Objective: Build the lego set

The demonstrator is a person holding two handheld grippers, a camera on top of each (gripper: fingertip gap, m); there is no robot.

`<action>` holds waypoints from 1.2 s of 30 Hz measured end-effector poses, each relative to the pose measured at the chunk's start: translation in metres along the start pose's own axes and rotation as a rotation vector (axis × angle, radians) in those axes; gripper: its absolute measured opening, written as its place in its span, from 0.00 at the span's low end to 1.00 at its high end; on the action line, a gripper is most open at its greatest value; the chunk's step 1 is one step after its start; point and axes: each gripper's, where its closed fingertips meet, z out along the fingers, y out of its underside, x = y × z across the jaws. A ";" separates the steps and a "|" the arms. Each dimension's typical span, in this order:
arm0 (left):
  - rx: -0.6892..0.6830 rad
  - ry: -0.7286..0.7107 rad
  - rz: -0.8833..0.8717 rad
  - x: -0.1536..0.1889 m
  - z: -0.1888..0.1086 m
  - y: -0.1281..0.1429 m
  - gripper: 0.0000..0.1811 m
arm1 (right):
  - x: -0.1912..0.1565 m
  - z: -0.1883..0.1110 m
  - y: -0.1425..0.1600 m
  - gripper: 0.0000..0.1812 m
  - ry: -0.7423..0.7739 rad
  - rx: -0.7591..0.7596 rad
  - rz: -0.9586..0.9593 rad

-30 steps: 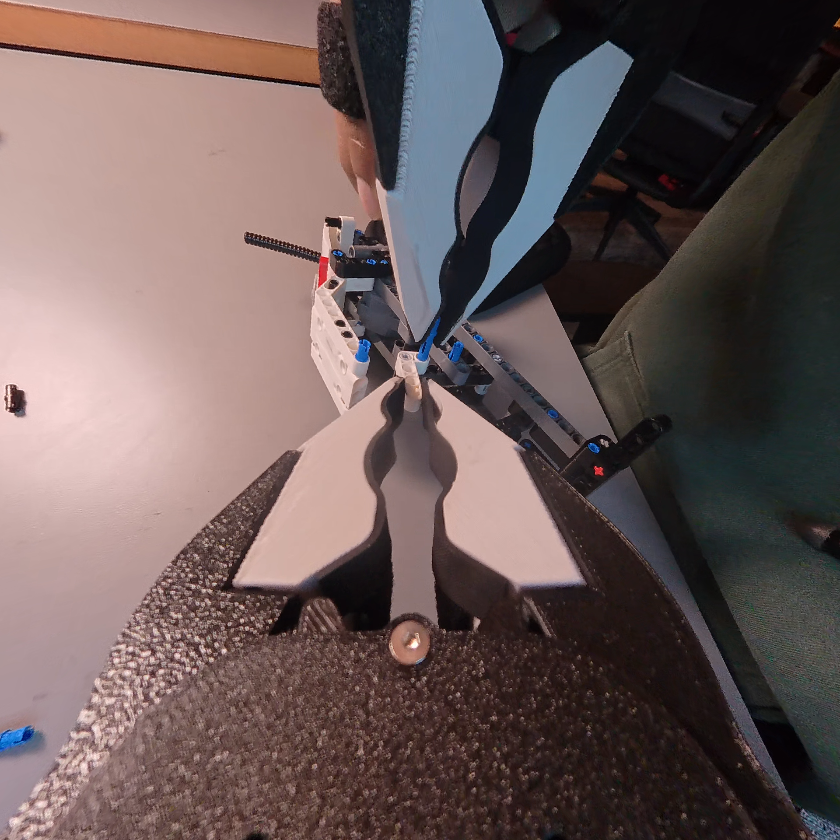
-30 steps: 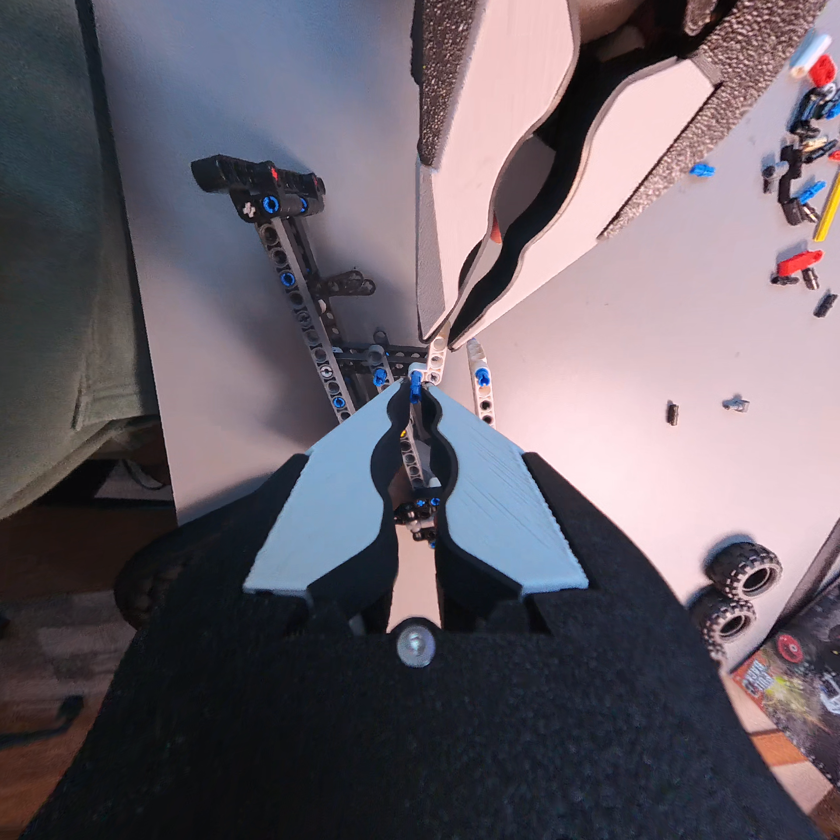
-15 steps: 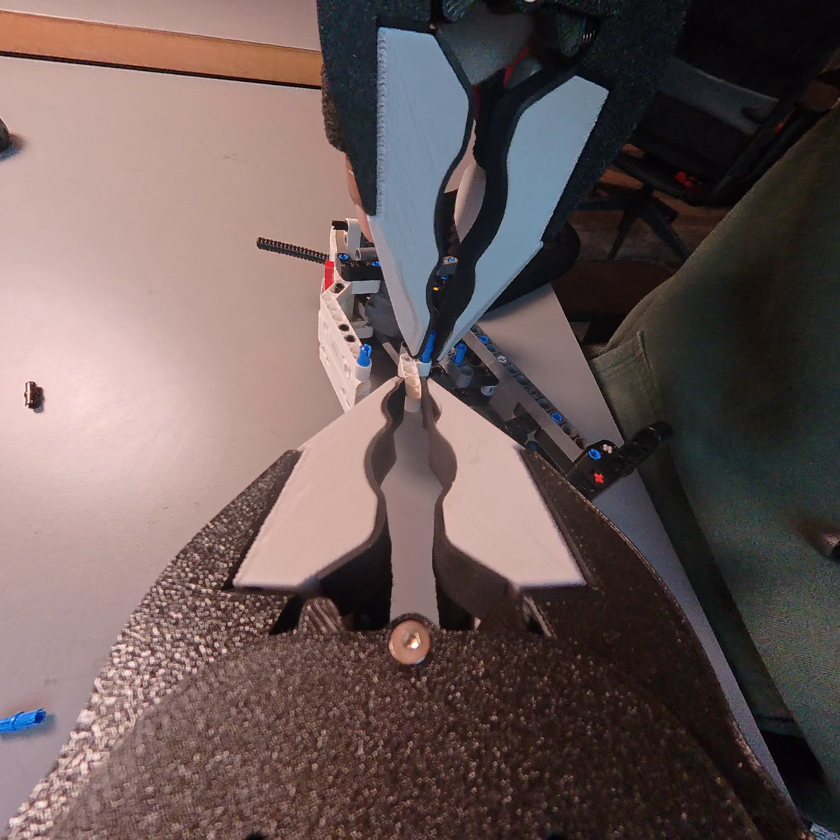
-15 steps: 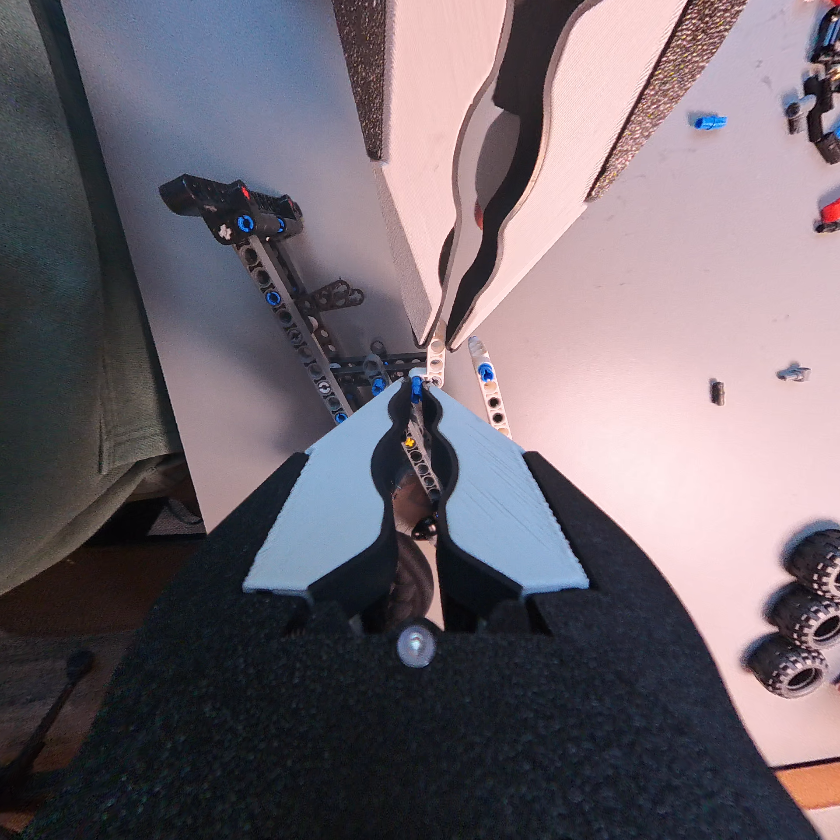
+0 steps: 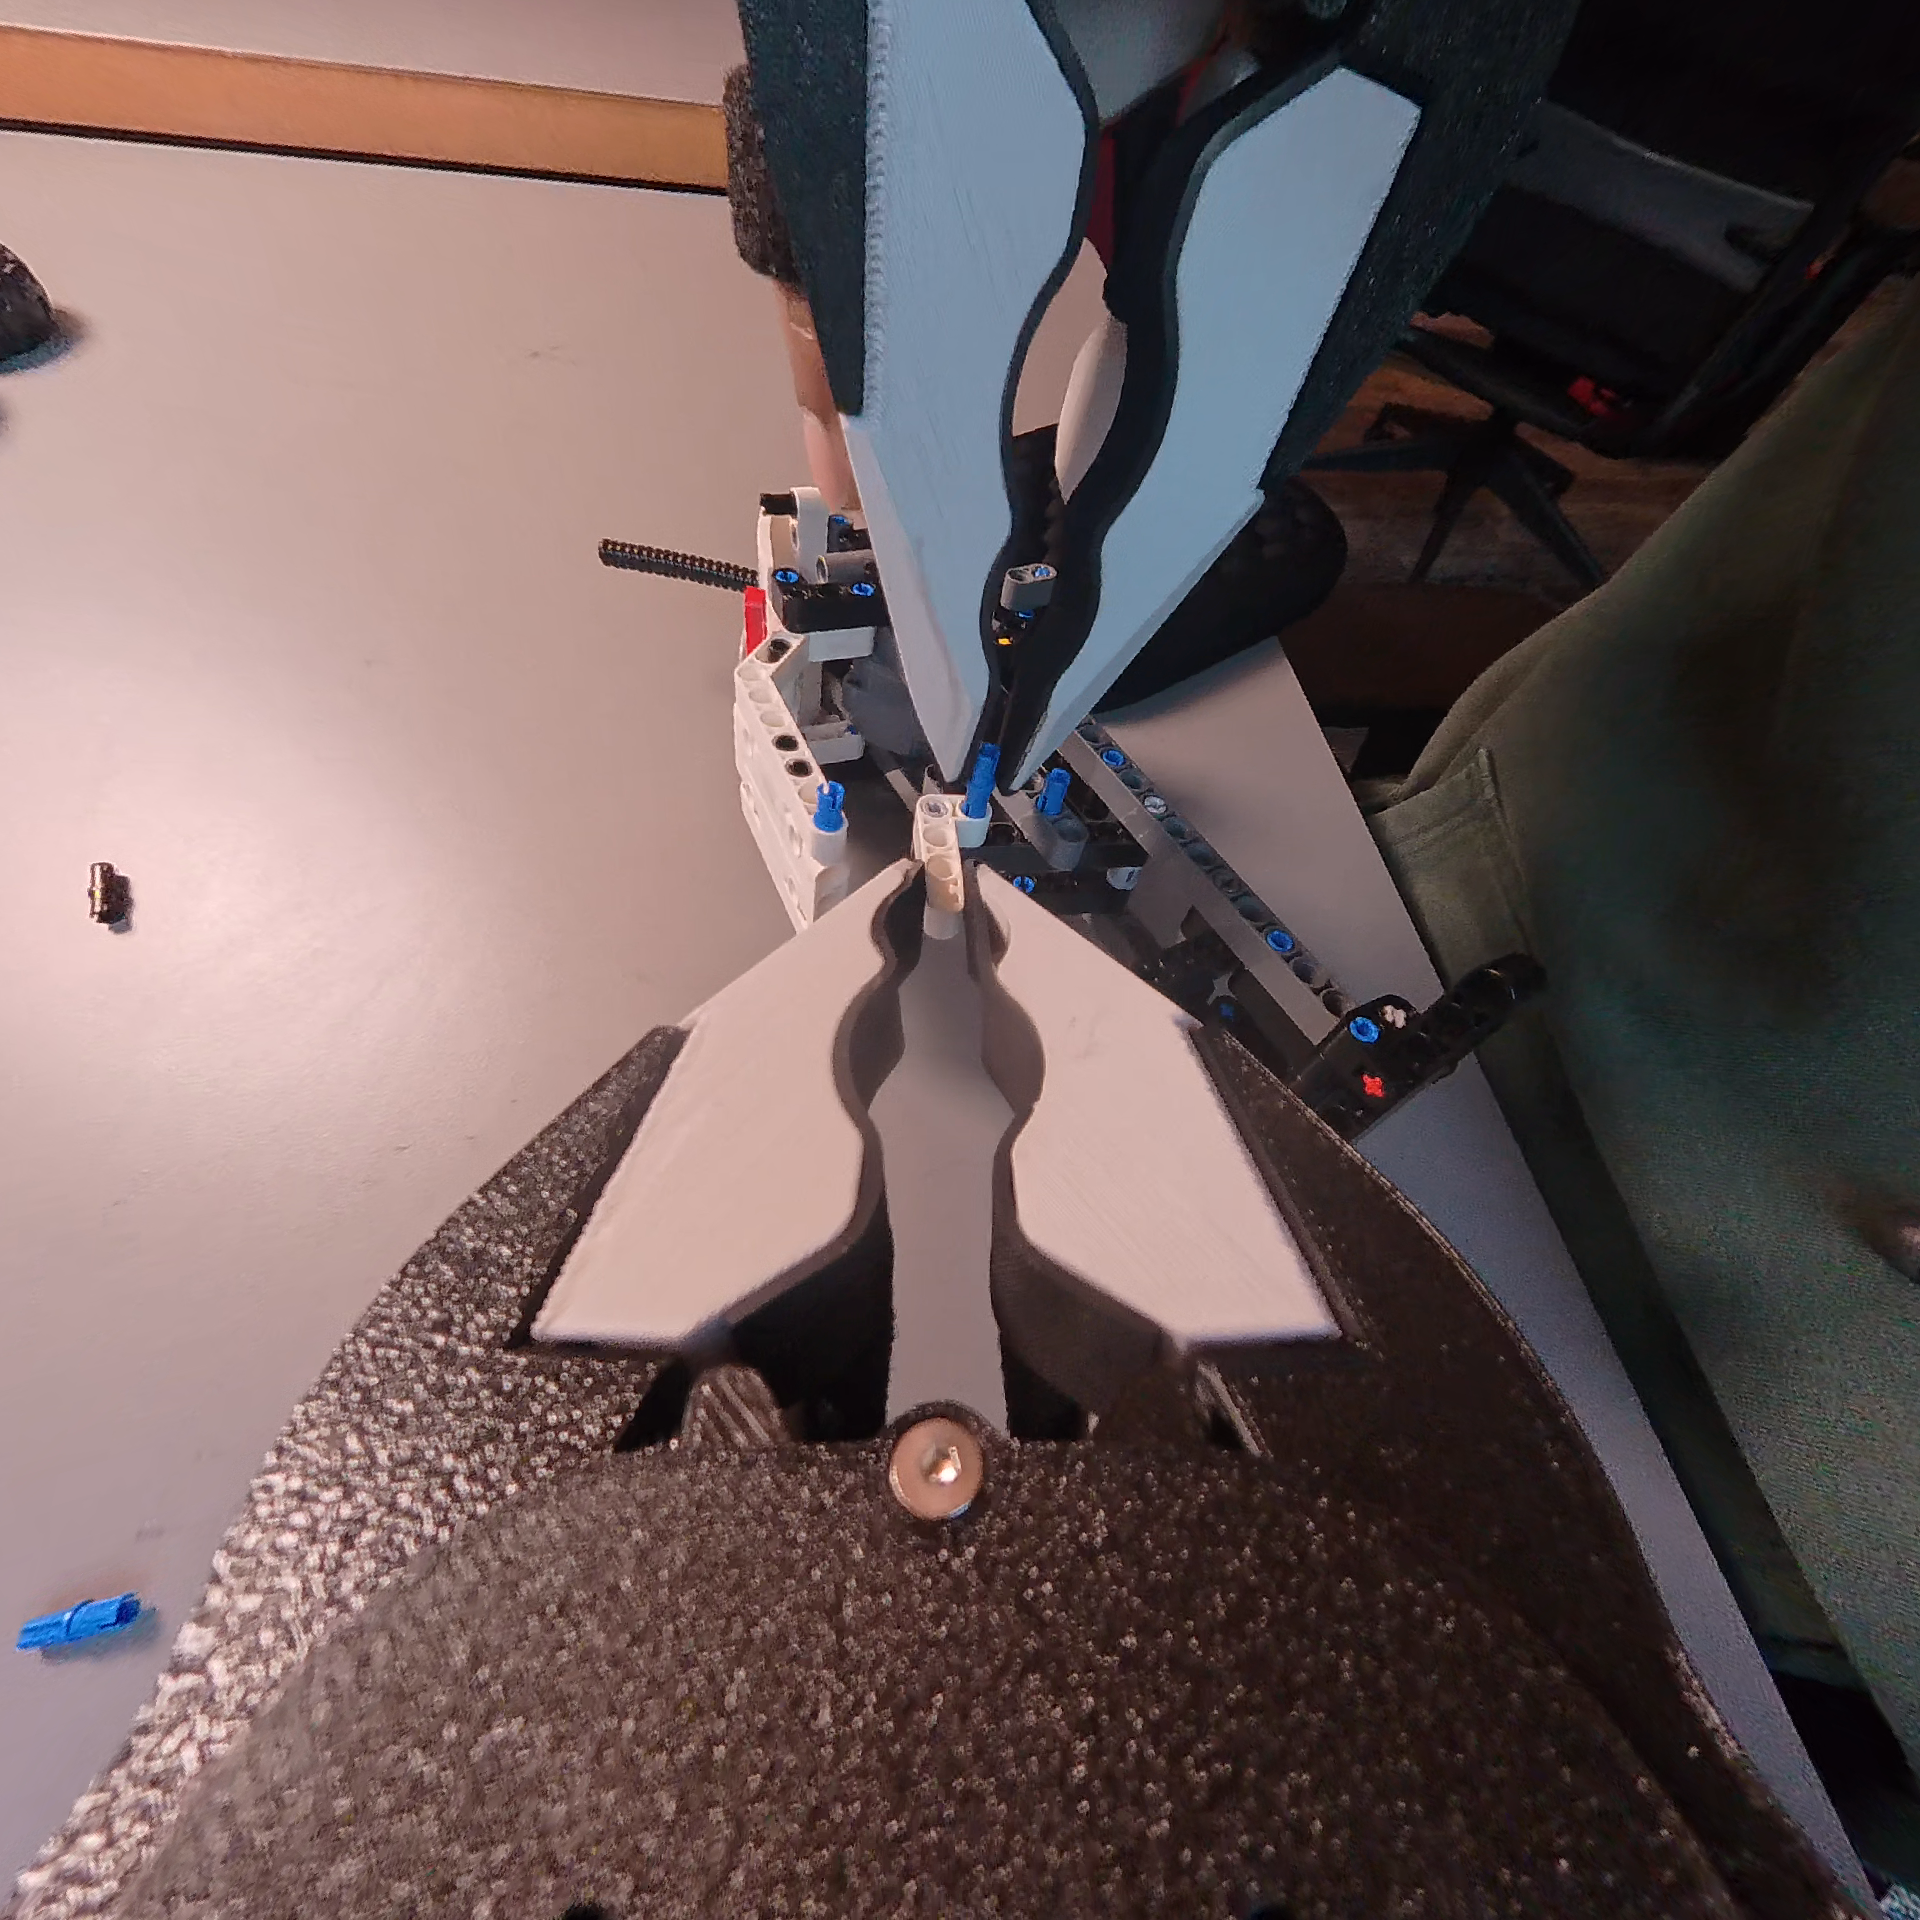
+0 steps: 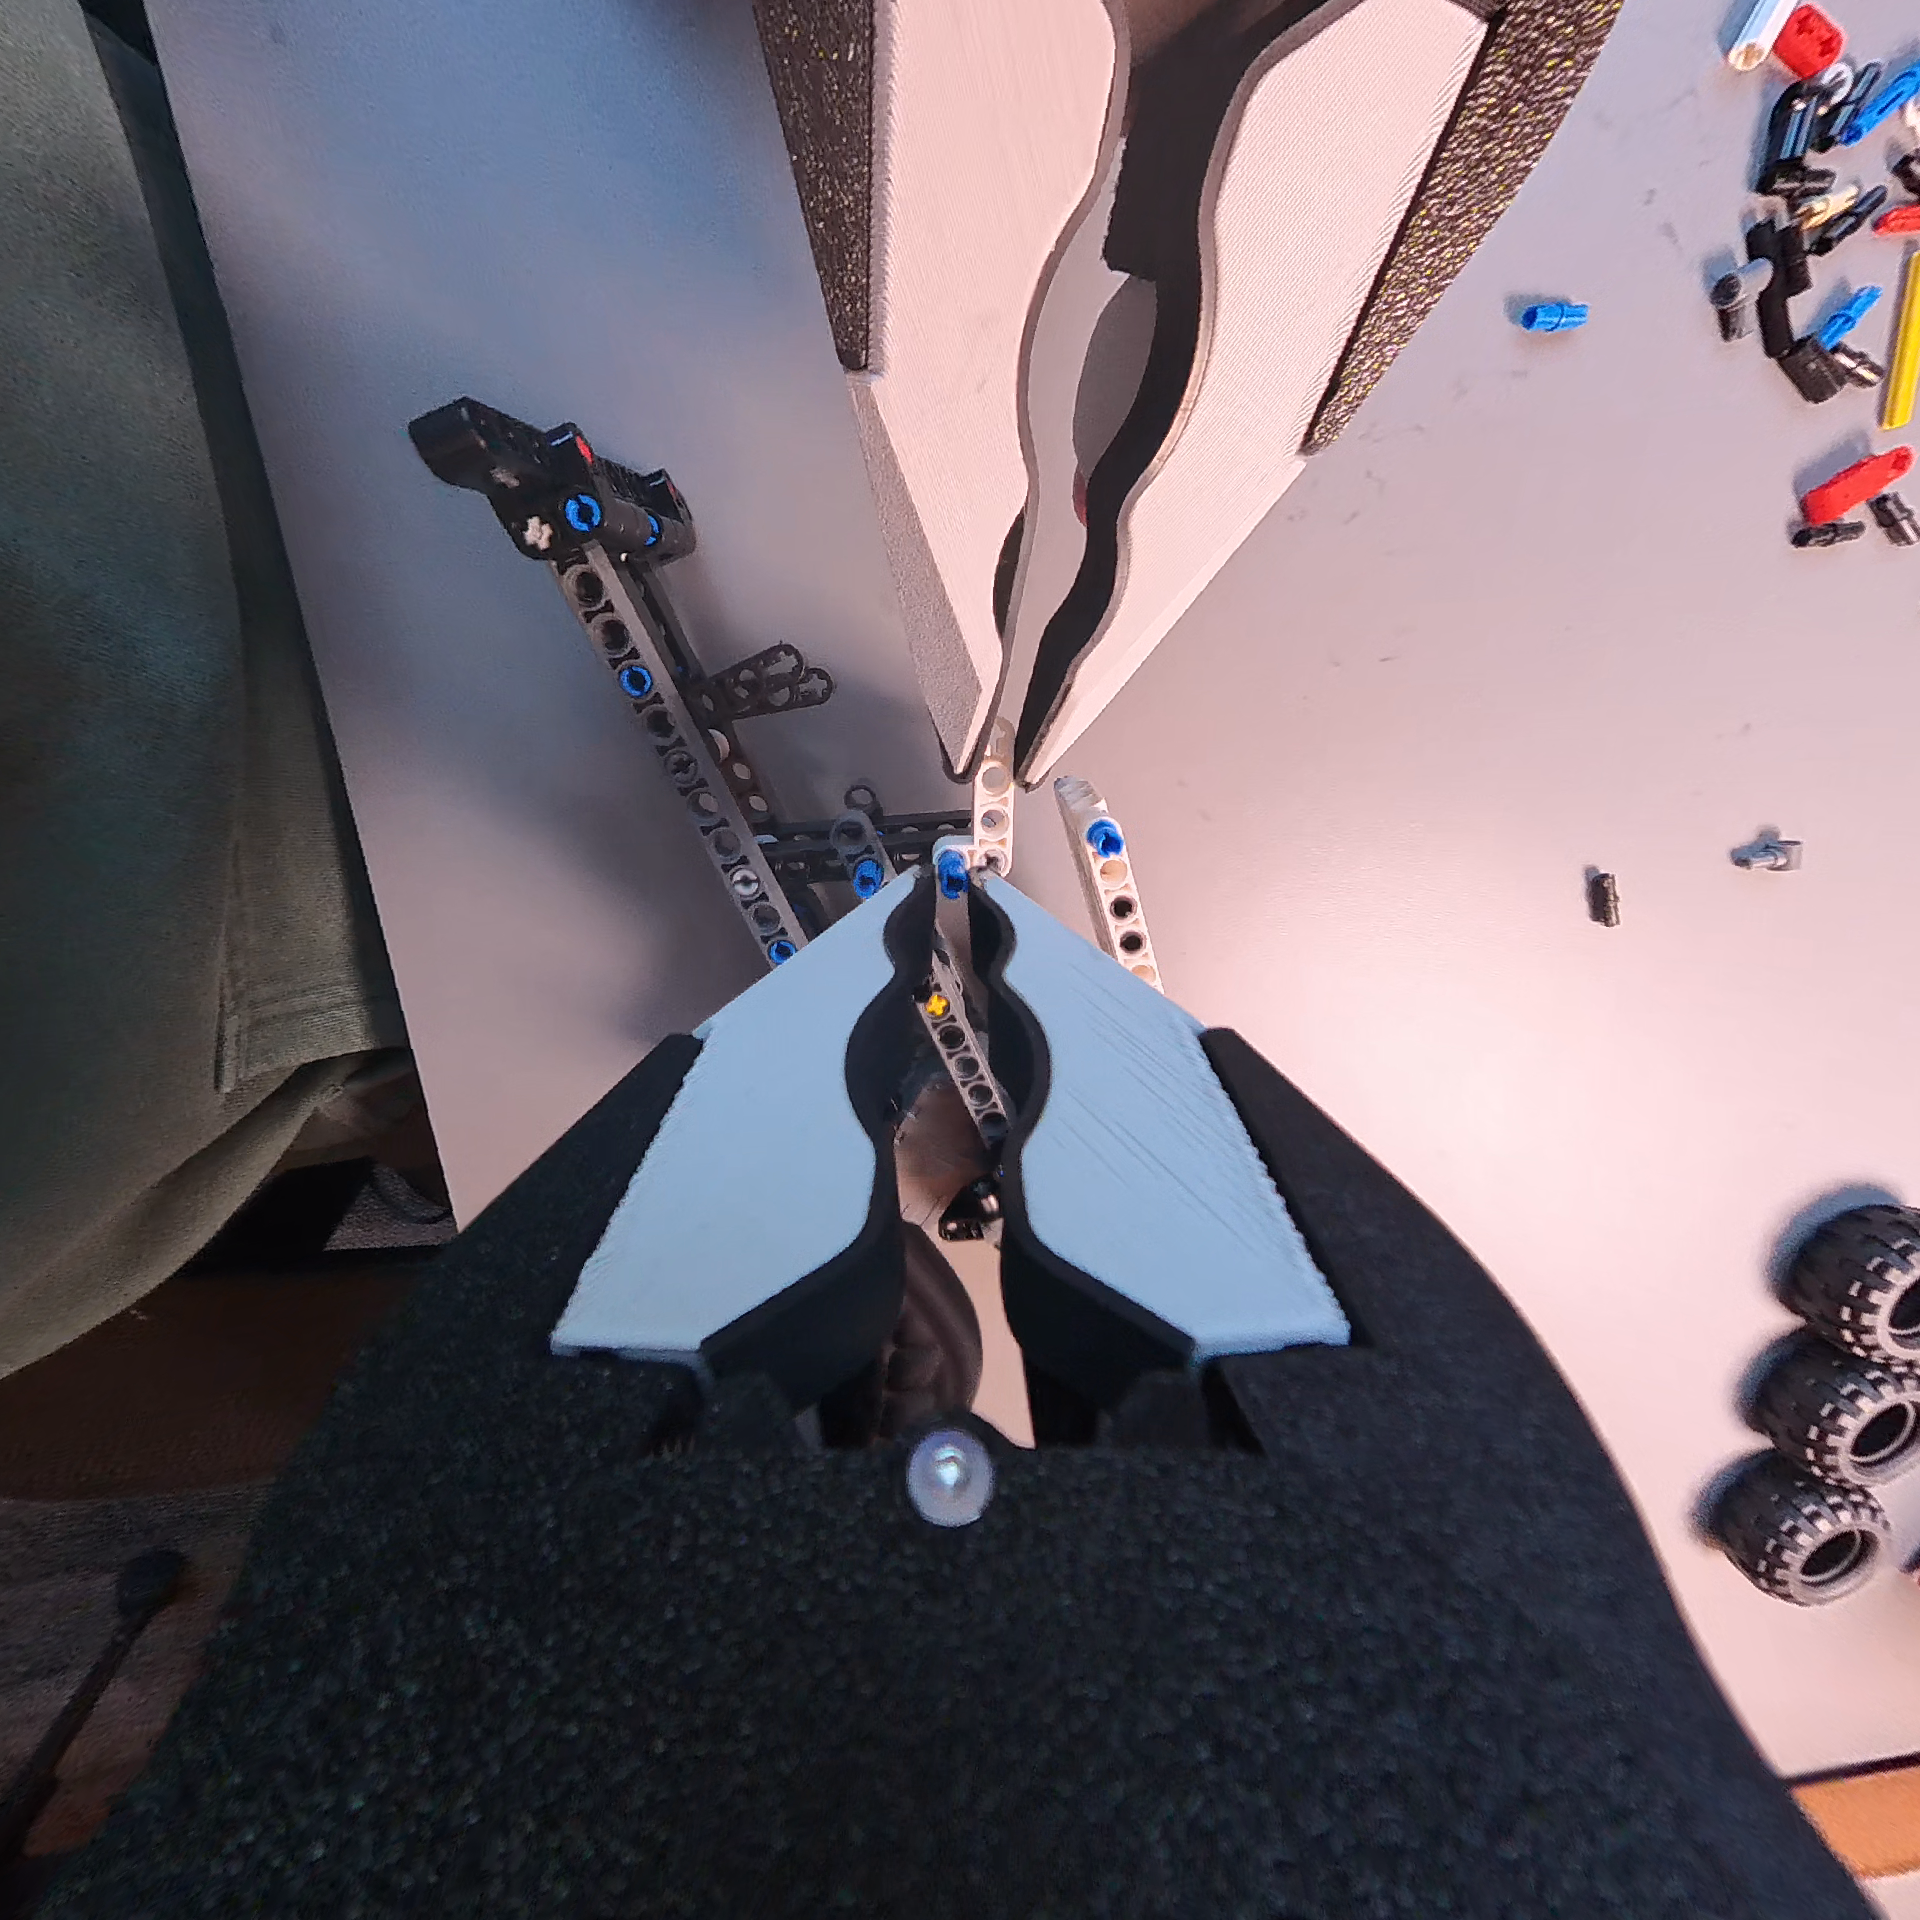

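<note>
The half-built lego model (image 5: pixel 1143 862) lies near the table's edge: a long grey beam, black cross parts, white beams, blue pins. My left gripper (image 5: pixel 940 883) is shut on the end of a white beam (image 5: pixel 940 847) of the model. My right gripper (image 5: pixel 982 769) comes down from above, shut on a blue pin (image 5: pixel 977 795) that stands in that beam's end hole. In the right wrist view my right gripper (image 6: pixel 951 878) holds the blue pin (image 6: pixel 950 881) and the left gripper (image 6: pixel 992 774) grips the white beam (image 6: pixel 992 821). The model (image 6: pixel 665 727) stretches to the upper left.
A green garment (image 5: pixel 1714 935) hangs past the table edge. A small black pin (image 5: pixel 107 891) and a blue pin (image 5: pixel 78 1621) lie to the left. In the right wrist view, black tyres (image 6: pixel 1860 1413) and a heap of loose parts (image 6: pixel 1829 208) lie to the right. Only a small space, under 4 cm, lies between the two pairs of fingers. The green garment (image 5: pixel 1714 935) is about equally far from each gripper, around 15 cm.
Both grippers stay shut at the same joint. The right gripper has swung to a steeper angle over the model and its view has shifted along the table.
</note>
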 end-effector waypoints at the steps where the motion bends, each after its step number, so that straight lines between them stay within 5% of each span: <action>1: -0.001 -0.002 0.000 0.000 0.000 0.000 0.04 | 0.000 -0.001 0.000 0.04 -0.001 0.001 0.001; 36: -0.007 -0.027 -0.020 -0.001 0.001 0.001 0.03 | 0.001 0.002 0.001 0.01 -0.019 -0.131 -0.105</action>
